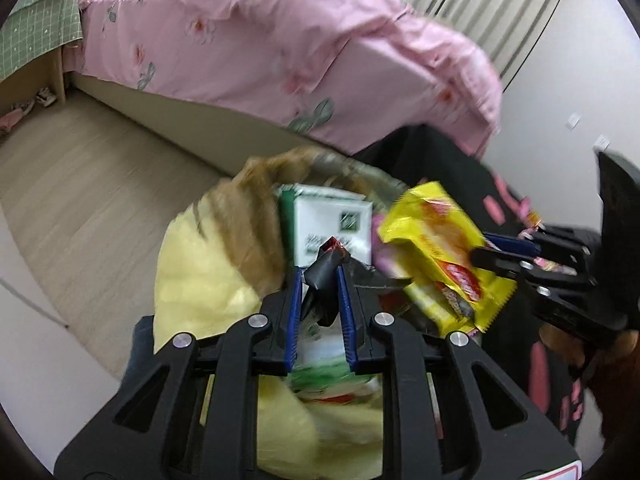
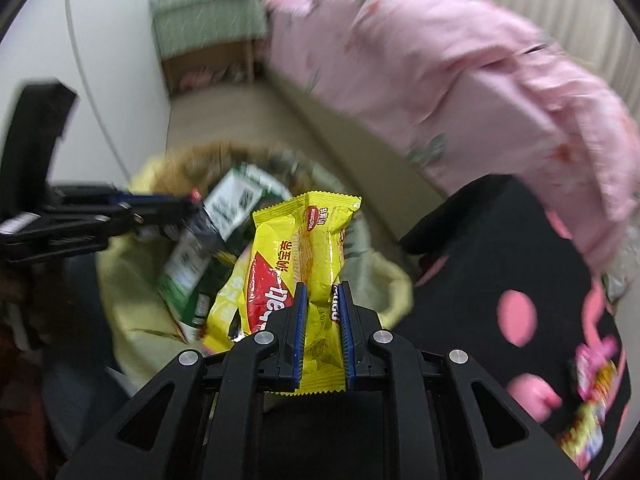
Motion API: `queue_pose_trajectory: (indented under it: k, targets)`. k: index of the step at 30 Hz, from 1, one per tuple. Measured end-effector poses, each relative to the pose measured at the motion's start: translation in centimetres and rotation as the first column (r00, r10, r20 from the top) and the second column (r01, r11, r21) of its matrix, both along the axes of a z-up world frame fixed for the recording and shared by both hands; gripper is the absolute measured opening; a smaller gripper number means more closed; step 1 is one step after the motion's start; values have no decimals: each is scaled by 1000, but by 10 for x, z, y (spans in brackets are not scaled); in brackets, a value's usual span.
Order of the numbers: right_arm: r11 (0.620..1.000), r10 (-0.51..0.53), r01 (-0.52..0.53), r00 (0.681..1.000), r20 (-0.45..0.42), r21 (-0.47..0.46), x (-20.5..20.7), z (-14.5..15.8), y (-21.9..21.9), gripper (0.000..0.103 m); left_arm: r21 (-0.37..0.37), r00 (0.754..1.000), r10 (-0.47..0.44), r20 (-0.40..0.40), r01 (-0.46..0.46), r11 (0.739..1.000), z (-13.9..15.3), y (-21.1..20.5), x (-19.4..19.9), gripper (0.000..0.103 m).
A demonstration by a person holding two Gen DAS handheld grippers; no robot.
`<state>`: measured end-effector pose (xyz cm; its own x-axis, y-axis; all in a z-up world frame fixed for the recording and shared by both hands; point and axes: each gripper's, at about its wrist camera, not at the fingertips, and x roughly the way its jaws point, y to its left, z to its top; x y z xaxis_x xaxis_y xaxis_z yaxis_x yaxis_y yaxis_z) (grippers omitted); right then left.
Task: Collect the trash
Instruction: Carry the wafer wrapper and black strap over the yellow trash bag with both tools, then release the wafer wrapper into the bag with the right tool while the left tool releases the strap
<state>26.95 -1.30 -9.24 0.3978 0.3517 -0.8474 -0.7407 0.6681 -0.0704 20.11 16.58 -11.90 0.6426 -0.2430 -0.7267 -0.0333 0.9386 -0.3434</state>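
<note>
My left gripper [image 1: 319,270] is shut on a dark crumpled wrapper [image 1: 325,268] with a red tip, held over the trash bin lined with a yellow bag [image 1: 192,280]. A green and white carton [image 1: 332,224] lies in the bin. My right gripper [image 2: 323,290] is shut on a yellow snack wrapper [image 2: 304,248] and holds it above the bin's yellow bag [image 2: 132,292]. The yellow wrapper [image 1: 440,256] and the right gripper [image 1: 480,254] also show in the left wrist view. The left gripper [image 2: 192,204] shows at the left of the right wrist view.
A bed with a pink floral quilt [image 1: 280,40] stands behind the bin. A black cloth with pink dots [image 2: 520,300] lies at the right, with more colourful wrappers [image 2: 592,400] on it. A green-covered bedside stand [image 1: 36,28] stands at the back. Wood floor [image 1: 80,184] lies left.
</note>
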Motion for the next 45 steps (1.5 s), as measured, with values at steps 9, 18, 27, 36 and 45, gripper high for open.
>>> queue_pose_trajectory:
  k: [9,18,27,36,45]
  targets:
    - [986,133,-139,989,-66,-93,17,-31,46,16,65,999,-26,-19,28,997,-2,2,-9,17]
    - [991,119,-127,983,-139,-51,24,-30,26,16,70,997,-65,-44,68,995,-3,-7,-8,17]
    - [994,108,-106,988,-107,21,12,-15,15,16,62,999,-39,-18,40,997,11,-4,-20,17]
    - [995,99,-100,992,-76,-12,5,-14,21,16,62,1000,-22,-17,23,998,13,0,-18,17]
    - [996,88,-85,991,-96,39,6,-9,17,17,15,1000,5,-13,-5,1000,12,13,-14,20]
